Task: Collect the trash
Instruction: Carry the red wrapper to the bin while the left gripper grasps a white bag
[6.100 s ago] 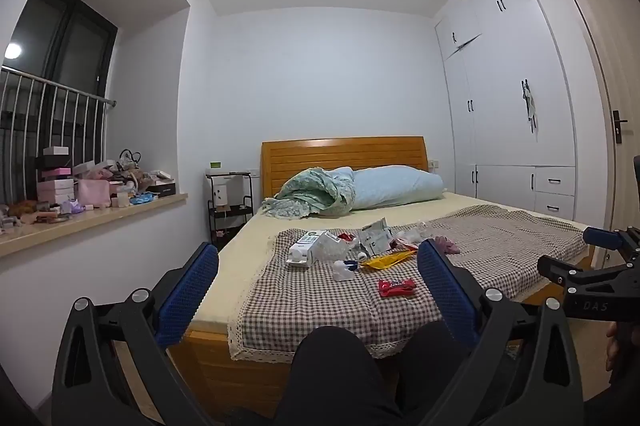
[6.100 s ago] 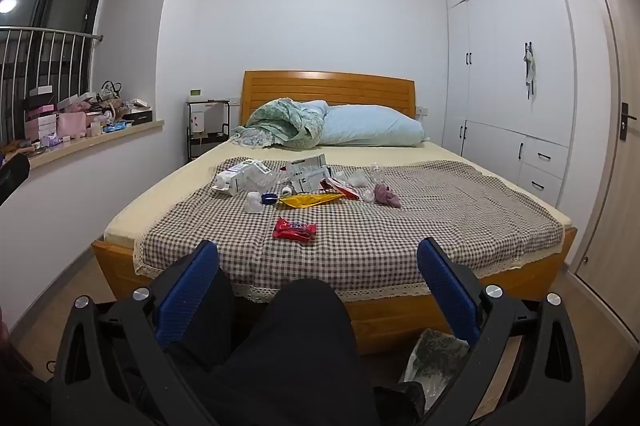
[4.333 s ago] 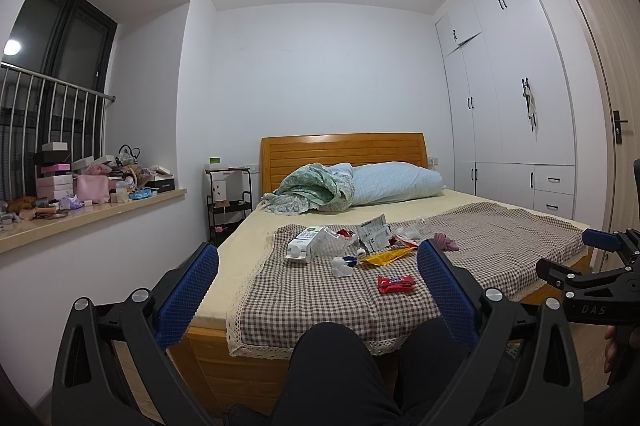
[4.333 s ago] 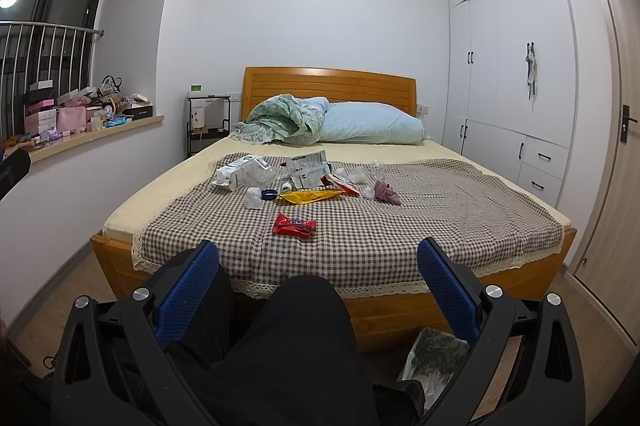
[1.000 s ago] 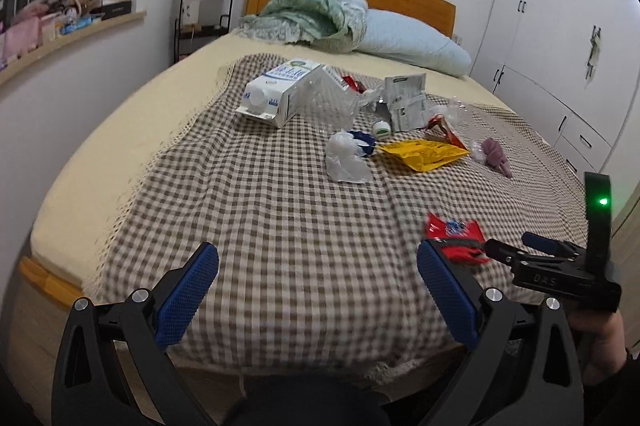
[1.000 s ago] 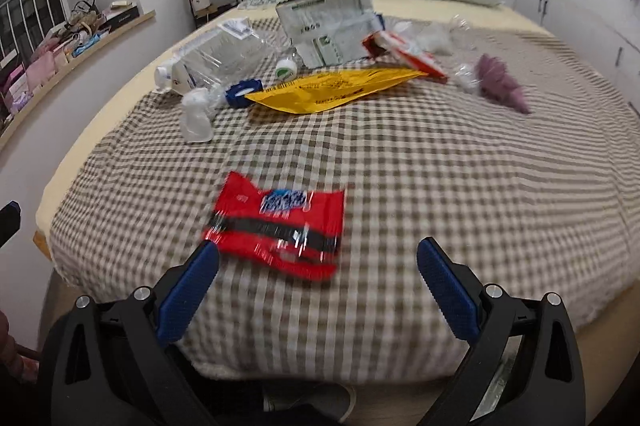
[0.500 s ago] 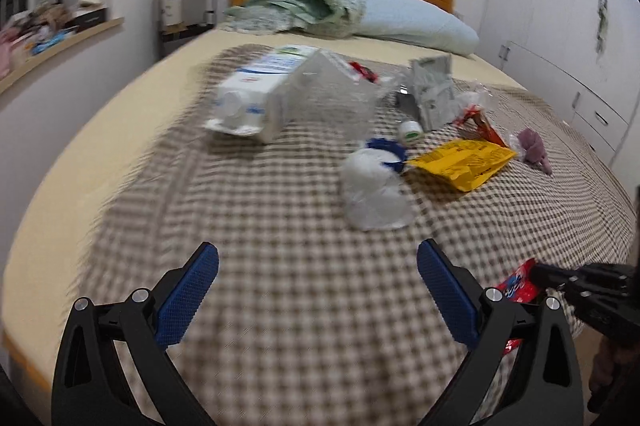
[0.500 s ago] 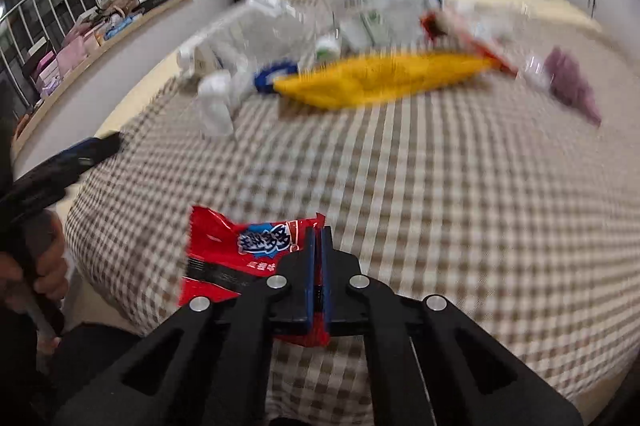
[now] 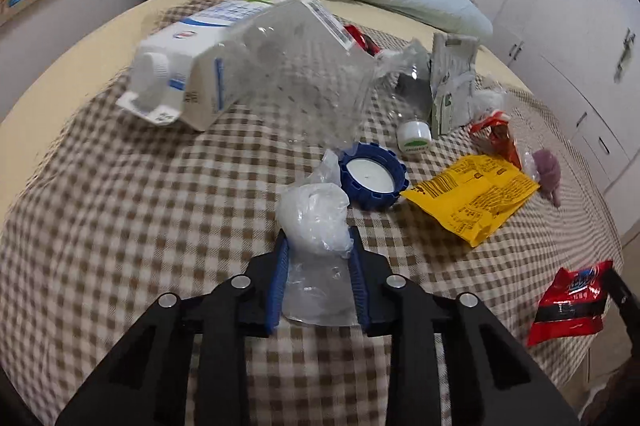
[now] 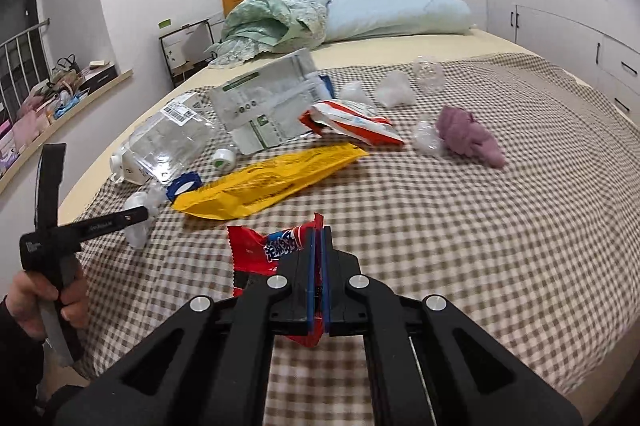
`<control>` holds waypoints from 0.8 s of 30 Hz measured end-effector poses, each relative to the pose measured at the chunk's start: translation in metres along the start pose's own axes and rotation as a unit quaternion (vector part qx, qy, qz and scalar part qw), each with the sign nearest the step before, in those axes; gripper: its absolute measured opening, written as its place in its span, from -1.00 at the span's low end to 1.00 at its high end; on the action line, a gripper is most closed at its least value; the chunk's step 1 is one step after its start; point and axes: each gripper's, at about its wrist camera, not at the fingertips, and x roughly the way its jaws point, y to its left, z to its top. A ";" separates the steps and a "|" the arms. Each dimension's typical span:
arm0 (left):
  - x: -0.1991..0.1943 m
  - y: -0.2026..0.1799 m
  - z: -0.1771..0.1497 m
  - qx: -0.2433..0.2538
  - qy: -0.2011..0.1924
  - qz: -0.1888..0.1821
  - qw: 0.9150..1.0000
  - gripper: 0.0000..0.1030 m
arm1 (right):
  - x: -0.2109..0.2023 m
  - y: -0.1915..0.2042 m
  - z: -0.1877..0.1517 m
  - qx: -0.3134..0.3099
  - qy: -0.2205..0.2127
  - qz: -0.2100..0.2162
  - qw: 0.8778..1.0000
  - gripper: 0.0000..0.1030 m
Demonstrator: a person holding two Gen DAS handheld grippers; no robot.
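We have the left tool [image 9: 318,268] closing on a crumpled clear plastic bag [image 9: 314,222]: the bag sits squarely between its blue pads [image 9: 278,286], its long axis running straight ahead along the fingers, bunched top bulging past the tips and its flat tail trailing back between them. The pads look to be touching the film on both sides, though we cannot say how firmly. The right tool [image 10: 318,246] is fully closed on a red snack wrapper [image 10: 264,250], pinched at its right edge so the glossy, creased foil fans out to the left of the fingers, seemingly lifted off the checked bedspread [image 10: 500,246]. Since both tools are loaded, we judge the coming move to be carrying off, not reaching. Just ahead of the left tool lies a ribbed blue lid [image 9: 372,175]; ahead and right, a flat yellow pouch [image 9: 474,199], its long axis slanting away; further ahead, a squashed transparent bottle [image 9: 296,77] beside a white carton [image 9: 192,65]. Thin film and foil will slip or tear, so grip looks like the weak point.
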 end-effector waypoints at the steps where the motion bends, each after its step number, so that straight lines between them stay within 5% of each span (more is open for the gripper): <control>1: -0.008 -0.002 -0.001 0.003 -0.007 0.001 1.000 -0.53 | -0.004 -0.003 0.000 0.002 -0.003 -0.001 1.000 -0.95; 7: -0.083 -0.029 -0.004 0.031 -0.045 -0.010 0.998 -0.54 | -0.058 -0.027 -0.001 0.002 -0.029 -0.024 0.999 -0.95; 15: -0.160 -0.146 -0.046 0.122 -0.058 -0.090 0.987 -0.54 | -0.173 -0.118 -0.038 0.044 -0.054 -0.112 0.991 -0.95; 20: -0.166 -0.244 -0.101 0.198 -0.020 -0.153 0.968 -0.54 | -0.224 -0.180 -0.089 0.082 -0.039 -0.165 0.982 -0.95; 24: -0.145 -0.324 -0.159 0.260 0.042 -0.198 0.944 -0.54 | -0.240 -0.235 -0.155 0.144 0.006 -0.196 0.970 -0.95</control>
